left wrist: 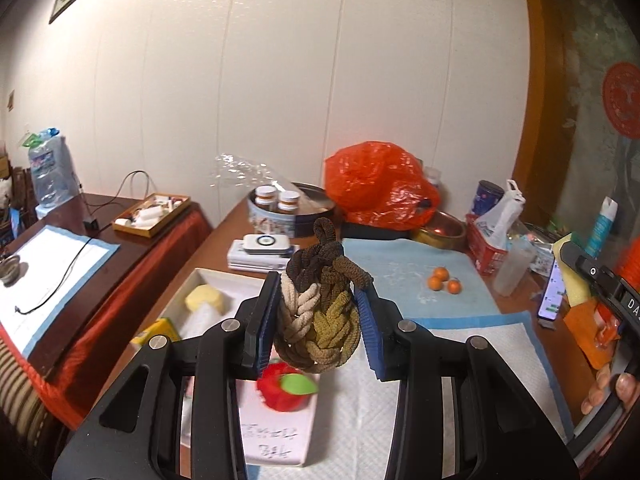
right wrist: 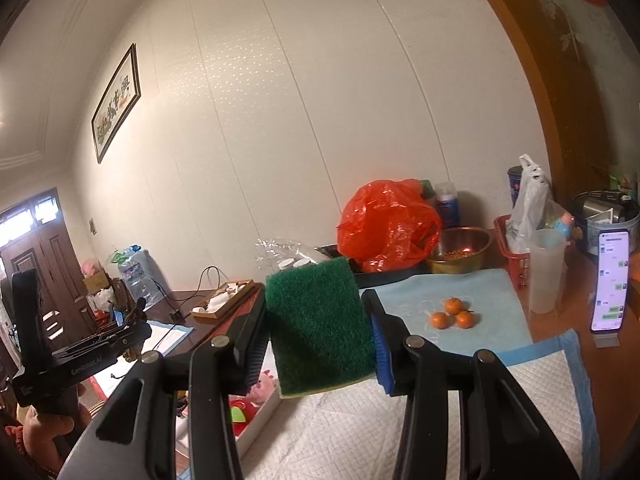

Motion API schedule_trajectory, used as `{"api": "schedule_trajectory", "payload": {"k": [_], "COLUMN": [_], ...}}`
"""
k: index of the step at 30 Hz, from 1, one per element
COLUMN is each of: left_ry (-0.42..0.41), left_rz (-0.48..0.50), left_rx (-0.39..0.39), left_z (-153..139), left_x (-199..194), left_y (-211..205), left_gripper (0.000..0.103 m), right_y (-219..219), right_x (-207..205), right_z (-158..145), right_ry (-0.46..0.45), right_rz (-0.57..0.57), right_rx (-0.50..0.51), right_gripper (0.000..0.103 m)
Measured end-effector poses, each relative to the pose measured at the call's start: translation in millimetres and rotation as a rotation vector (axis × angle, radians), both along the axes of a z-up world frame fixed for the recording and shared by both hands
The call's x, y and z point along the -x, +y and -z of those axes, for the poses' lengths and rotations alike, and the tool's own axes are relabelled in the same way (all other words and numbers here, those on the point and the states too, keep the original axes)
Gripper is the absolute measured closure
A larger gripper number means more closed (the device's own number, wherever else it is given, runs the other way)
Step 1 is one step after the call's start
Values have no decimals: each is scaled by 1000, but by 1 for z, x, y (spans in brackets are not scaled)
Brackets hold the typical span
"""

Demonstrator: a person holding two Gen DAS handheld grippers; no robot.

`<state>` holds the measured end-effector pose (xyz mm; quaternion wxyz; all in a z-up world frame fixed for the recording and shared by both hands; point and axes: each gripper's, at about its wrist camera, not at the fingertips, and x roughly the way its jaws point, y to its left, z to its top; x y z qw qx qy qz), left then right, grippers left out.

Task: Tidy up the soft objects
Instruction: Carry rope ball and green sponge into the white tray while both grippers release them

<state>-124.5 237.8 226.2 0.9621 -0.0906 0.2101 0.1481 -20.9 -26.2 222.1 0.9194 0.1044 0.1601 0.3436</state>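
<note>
The braided rope knot [left wrist: 316,312] sits clamped in the left tool [left wrist: 318,320], lifted above the white tray [left wrist: 224,280]. Only the right view shows the green scouring sponge [right wrist: 320,328] clenched in the right tool [right wrist: 320,336], and "GenRobot.AI" on the left tool's body, gripped by a hand [right wrist: 44,432].

Three oranges [right wrist: 452,313] beside orange bag [right wrist: 386,226]

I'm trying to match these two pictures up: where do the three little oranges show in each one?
Left wrist view: the three oranges lie right of centre on the blue mat, beyond the left gripper's braided rope bundle.
Right wrist view: the oranges lie right of centre on the same mat, beside the green sponge.
Shared landmark: the orange plastic bag against the wall behind them.
</note>
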Motion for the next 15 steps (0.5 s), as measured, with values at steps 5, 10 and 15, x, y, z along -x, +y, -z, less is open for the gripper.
{"api": "schedule_trajectory", "payload": {"k": [5, 10, 15], "left_ry": [-5, -4, -12], "left_rz": [-28, -44, -53], "left_rx": [5, 12, 17], "left_z": [1, 3, 2], "left_x": [16, 28, 39], "left_y": [16, 30, 42], "left_gripper": [66, 66, 66], "right_y": [24, 44, 60], "right_x": [5, 11, 16], "right_z": [2, 3, 4], "right_ry": [4, 1, 2], "right_rz": [-40, -77, -98], "right_rx": [10, 16, 20], "right_gripper": [58, 58, 58]}}
